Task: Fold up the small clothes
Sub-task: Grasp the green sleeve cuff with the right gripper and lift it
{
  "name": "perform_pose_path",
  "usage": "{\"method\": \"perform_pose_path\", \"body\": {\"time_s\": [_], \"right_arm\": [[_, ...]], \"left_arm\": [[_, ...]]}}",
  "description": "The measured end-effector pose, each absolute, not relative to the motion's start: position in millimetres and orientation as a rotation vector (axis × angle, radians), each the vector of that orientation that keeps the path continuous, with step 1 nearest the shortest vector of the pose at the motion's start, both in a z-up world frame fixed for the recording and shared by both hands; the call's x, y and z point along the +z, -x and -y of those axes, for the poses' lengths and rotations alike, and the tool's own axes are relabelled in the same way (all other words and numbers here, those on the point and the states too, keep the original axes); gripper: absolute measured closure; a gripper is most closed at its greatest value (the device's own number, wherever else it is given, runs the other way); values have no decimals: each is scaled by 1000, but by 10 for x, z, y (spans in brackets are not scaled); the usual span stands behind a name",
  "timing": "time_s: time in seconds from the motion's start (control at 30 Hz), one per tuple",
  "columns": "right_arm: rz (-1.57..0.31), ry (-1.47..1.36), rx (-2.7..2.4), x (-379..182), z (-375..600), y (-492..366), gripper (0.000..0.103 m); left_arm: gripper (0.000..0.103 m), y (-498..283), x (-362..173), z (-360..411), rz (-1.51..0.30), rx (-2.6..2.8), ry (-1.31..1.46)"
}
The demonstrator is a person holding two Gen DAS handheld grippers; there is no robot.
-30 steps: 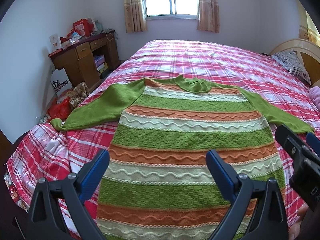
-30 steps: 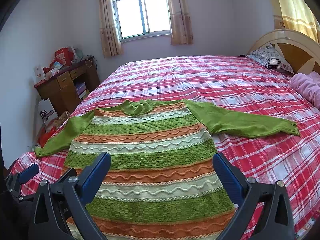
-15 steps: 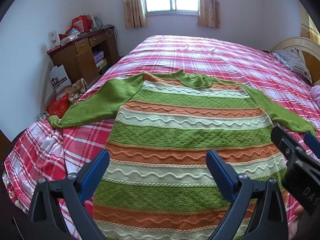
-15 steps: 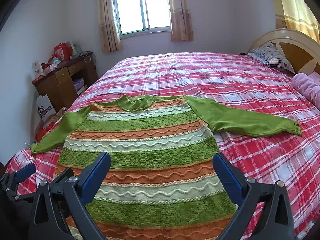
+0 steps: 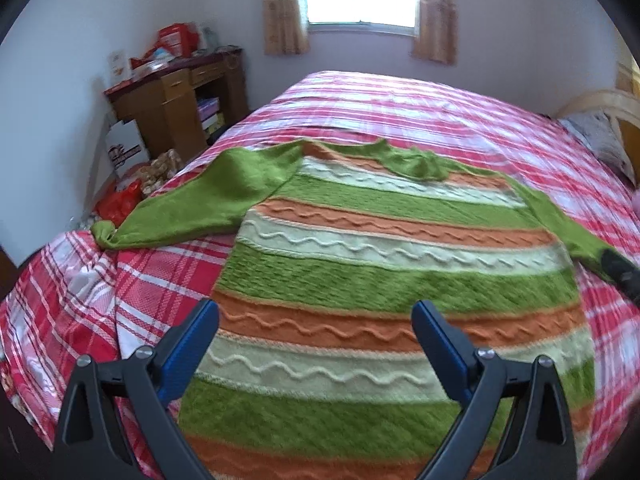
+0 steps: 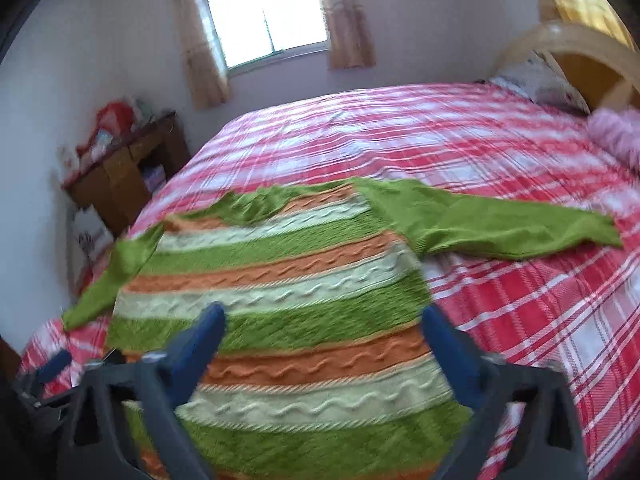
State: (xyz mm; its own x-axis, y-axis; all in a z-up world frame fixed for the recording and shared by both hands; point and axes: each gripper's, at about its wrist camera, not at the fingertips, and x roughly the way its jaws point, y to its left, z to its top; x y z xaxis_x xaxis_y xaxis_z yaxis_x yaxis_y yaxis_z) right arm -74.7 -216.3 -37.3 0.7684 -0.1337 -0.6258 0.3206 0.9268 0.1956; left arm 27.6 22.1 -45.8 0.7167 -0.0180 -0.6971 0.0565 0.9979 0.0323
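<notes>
A knitted sweater [image 5: 360,272] with green, orange and cream stripes lies flat on the red plaid bed [image 5: 460,120], neck away from me and both green sleeves spread out. My left gripper [image 5: 316,314] hovers open over the lower left part of its body, nothing between the blue pads. My right gripper [image 6: 324,318] hangs over the lower middle of the sweater [image 6: 300,280]; its jaws are closing but still stand apart, with only the flat knit below them. The right sleeve [image 6: 500,224] stretches out to the right. The right gripper's tip [image 5: 620,270] shows at the left wrist view's right edge.
A wooden desk [image 5: 176,100] with clutter stands left of the bed, with bags [image 5: 124,200] on the floor beside it. A wooden headboard [image 6: 580,52], a pillow [image 6: 536,80] and a pink bundle [image 6: 616,136] are at the far right. The bed's left edge [image 5: 48,300] drops off nearby.
Both grippers have come forward and lower over the sweater, which looms larger. The right wrist view has tilted and blurred, and the right jaws stand a little narrower.
</notes>
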Motion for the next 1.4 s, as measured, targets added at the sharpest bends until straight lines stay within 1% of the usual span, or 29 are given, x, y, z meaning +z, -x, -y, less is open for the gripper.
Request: {"method": "perform_pose_path", "body": {"time_s": [0.03,0.07,0.13,0.27,0.4,0.47,0.53,0.6,0.77,0.8,0.83,0.87,0.9,0.93,1.07,1.17,1.27,1.4], "right_arm": [[-654,-321,-261,-376,2281,740,45],[-659,-347,-277,-385,2443,735,47],[-655,-417,-327,-419,2857,773,47],[-579,-600,-480,-502,3838,1045,47],[-515,-874,-630,-741,4902,1426,47],[-512,-966,-675,-887,5216,1530,47],[-508,-1059,-684,-1079,5498,1584,49],[-463,-1100,-662,-1137,5649,1583,49],[-420,-1100,-679,-1140,5868,1408,50],[-408,-1103,-691,-1151,5908,1383,57],[-405,-1094,-707,-1159,5941,1358,67],[-407,-1084,-720,-1171,5961,1340,72],[-417,-1071,-736,-1184,5967,1324,85],[-428,-1056,-745,-1204,5972,1334,90],[-475,-975,-723,-1086,5967,1291,93],[-447,-923,-692,-803,5869,1244,93],[-419,-846,-607,-449,5463,1151,93],[-417,-795,-436,10,4749,805,93]], "left_arm": [[4,-324,-504,-253,-774,-20,-48],[4,-364,-548,-285,-778,-2,-44],[4,-431,-635,-349,-784,28,-31],[4,-497,-789,-446,-781,71,-5],[4,-569,-947,-471,-795,107,7],[3,-614,-1032,-477,-808,116,14],[3,-591,-1058,-490,-767,116,33],[1,-603,-1076,-483,-760,114,33],[0,-658,-1097,-498,-768,86,49],[0,-660,-1098,-491,-767,87,46],[0,-659,-1100,-483,-763,88,43],[0,-671,-1113,-470,-761,89,42],[0,-672,-1117,-469,-758,89,42],[0,-670,-1119,-471,-755,88,44],[0,-661,-1119,-482,-749,82,52],[0,-658,-1118,-491,-746,77,58],[0,-658,-1117,-485,-742,78,57],[0,-640,-1117,-501,-736,70,66]]}}
